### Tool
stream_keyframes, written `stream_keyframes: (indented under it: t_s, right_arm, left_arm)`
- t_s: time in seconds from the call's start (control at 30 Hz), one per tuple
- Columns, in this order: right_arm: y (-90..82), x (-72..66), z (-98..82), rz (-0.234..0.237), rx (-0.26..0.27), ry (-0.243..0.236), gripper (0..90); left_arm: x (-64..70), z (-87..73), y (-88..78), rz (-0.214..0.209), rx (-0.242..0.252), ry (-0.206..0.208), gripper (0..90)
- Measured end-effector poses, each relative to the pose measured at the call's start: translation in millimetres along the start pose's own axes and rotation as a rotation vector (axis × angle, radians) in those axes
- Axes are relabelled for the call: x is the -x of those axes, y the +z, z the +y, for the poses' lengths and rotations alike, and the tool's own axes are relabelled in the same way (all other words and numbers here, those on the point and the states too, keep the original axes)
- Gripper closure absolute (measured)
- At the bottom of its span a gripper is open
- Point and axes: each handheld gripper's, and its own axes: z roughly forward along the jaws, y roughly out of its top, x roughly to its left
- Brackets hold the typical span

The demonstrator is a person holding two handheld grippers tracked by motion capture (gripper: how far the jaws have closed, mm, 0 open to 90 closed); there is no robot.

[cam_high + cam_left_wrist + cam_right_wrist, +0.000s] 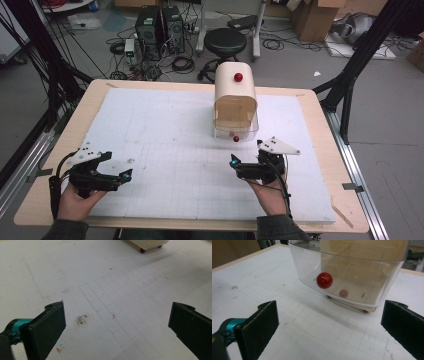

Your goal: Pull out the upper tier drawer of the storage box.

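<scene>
White gridded board (pixel 165 130) on table: cream bread box (pixel 235 102) toward far edge, red knob (pixel 324 280) ahead of right gripper (pixel 248 162); left gripper (pixel 118 167) well apart. Both jaws wide, empty.

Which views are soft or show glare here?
High view: evenly lit, slightly soft, white board bright. Left gripper view: board texture sharp, the near jaws blurred. Right gripper view: a glare spot on the red knob, reflections in the clear bin front, soft shadow beneath it.
</scene>
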Motion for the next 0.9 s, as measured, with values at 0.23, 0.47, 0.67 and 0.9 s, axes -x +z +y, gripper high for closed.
stream_keyframes:
  t_s: [0.23,0.47,0.67,0.9]
  right_arm:
    - [-3.1,14.2,-4.8,0.001,-0.008,0.012,0.2]
    - [-6.1,28.2,-10.8,0.002,-0.016,0.027,0.1]
    - [-10.9,37.9,-15.5,-0.006,-0.018,0.046,0.2]
    - [-20.1,48.0,-20.8,-0.023,-0.017,0.062,0.2]
  left_arm:
    - [-0.7,-0.3,-1.0,-0.001,-0.001,0.001,1.7]
    - [-1.0,-0.8,-1.0,-0.002,-0.003,-0.002,1.7]
    - [-1.2,-1.2,-1.0,-0.004,-0.005,-0.003,1.7]
    - [-1.0,-1.7,-0.8,-0.006,-0.007,-0.005,1.7]
